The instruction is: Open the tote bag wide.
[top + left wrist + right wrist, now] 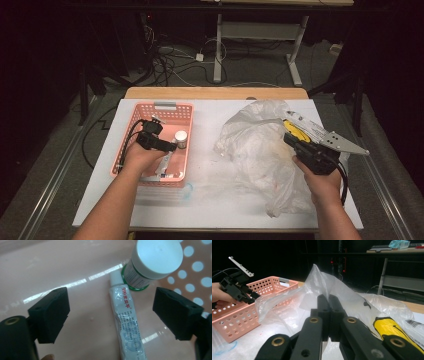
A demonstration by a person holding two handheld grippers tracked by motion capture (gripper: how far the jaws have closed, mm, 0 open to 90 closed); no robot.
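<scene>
A pink perforated basket (162,106) stands on the left of the table. In it lie a white ointment tube (127,322) and, upright, a white-capped jar (180,137) (155,260). My left gripper (167,146) (112,307) hangs open low inside the basket (62,270), one jaw on either side of the tube and clear of it. On the right lies a crumpled clear plastic bag (255,145) (342,292) with a yellow item (392,330) inside. My right gripper (289,137) (328,298) is shut on a raised fold of the bag's film.
The white table top (215,200) has room in front and between basket and bag. A clear plastic piece with a blue edge (187,190) lies before the basket (242,315). Beyond the far edge are floor cables and a desk frame (218,45).
</scene>
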